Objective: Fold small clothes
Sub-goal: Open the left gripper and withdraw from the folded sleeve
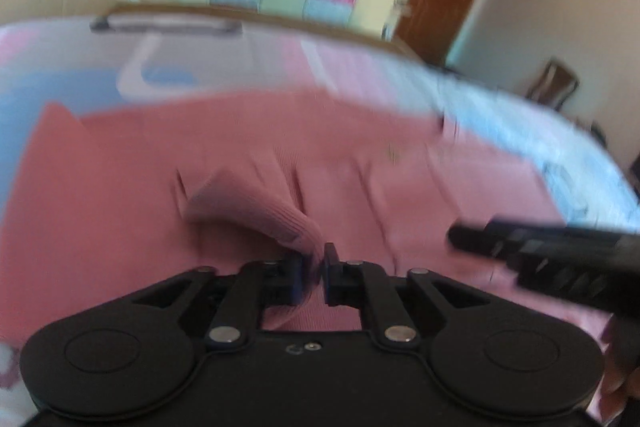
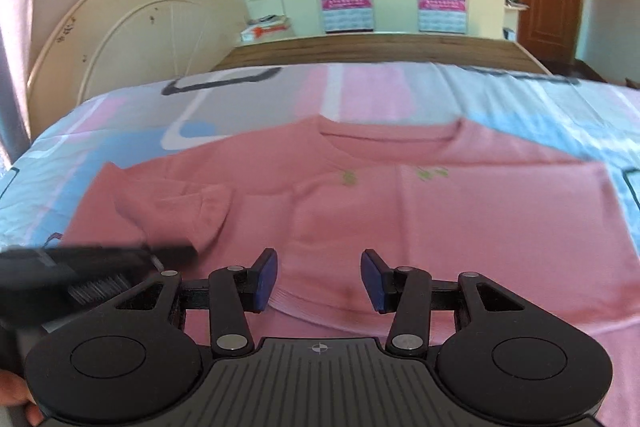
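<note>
My read: the pink top (image 2: 400, 211) lies flat, neck away from me, on the bed (image 2: 520, 99), mostly still unfolded. Only its left sleeve (image 2: 192, 211) is brought in over the body; the other side and the hem are left to do. My left gripper (image 1: 316, 267) pitches down with its jaws nearly closed, the sleeve cuff (image 1: 296, 231) pinched between them. My right gripper (image 2: 318, 277) also tilts down above the hem, jaws about half open and holding nothing
</note>
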The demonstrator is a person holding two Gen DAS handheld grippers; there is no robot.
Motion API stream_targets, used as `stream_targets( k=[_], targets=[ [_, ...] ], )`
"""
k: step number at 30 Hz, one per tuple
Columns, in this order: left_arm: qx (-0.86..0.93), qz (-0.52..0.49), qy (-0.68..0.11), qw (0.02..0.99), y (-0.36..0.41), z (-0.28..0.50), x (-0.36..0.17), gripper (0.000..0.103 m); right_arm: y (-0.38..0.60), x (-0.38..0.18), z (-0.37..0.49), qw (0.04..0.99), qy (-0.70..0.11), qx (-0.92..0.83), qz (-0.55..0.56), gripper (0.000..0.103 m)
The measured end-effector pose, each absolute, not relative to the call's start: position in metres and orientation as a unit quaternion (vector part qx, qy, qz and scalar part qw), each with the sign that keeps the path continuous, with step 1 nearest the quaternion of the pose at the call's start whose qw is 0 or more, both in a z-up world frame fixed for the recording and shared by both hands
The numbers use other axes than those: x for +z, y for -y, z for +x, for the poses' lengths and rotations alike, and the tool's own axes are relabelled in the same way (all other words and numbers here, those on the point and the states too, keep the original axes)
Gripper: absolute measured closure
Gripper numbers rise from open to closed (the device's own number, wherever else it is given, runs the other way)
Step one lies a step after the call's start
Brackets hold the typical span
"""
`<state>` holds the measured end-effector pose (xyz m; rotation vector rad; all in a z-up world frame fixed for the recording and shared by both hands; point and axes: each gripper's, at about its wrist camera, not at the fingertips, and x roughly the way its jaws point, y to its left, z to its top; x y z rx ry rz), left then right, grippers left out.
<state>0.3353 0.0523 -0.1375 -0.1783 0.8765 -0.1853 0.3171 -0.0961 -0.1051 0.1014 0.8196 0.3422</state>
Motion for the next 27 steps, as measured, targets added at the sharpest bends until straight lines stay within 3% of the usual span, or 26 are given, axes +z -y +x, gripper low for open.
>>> stream_targets(
  k=[4, 6, 9, 21, 27],
  targets=[
    [-0.081, -0.072, -0.444, 0.889, -0.05, 0.329, -0.142, 0.062, 0.103, -0.103, 0.312, 0.9, -0.396, 0.172, 0.055, 0.056],
    [-0.071, -0.067, -0.44, 0.893, -0.052, 0.324, -0.138, 0.036, 0.101, -0.101, 0.31, 0.9, -0.393, 0.181, 0.054, 0.054],
    [-0.057, -0.066, -0.431, 0.898, -0.065, 0.32, -0.126, 0.034, 0.091, -0.097, 0.309, 0.9, -0.384, 0.2, 0.047, 0.042],
    [0.08, -0.117, -0.424, 0.894, -0.177, 0.282, -0.115, 0.033, 0.0, -0.11, 0.308, 0.877, -0.38, 0.292, -0.03, 0.042],
    [0.094, -0.129, -0.424, 0.891, -0.194, 0.278, -0.12, 0.033, -0.037, -0.133, 0.316, 0.871, -0.386, 0.297, -0.065, 0.042]
  ],
)
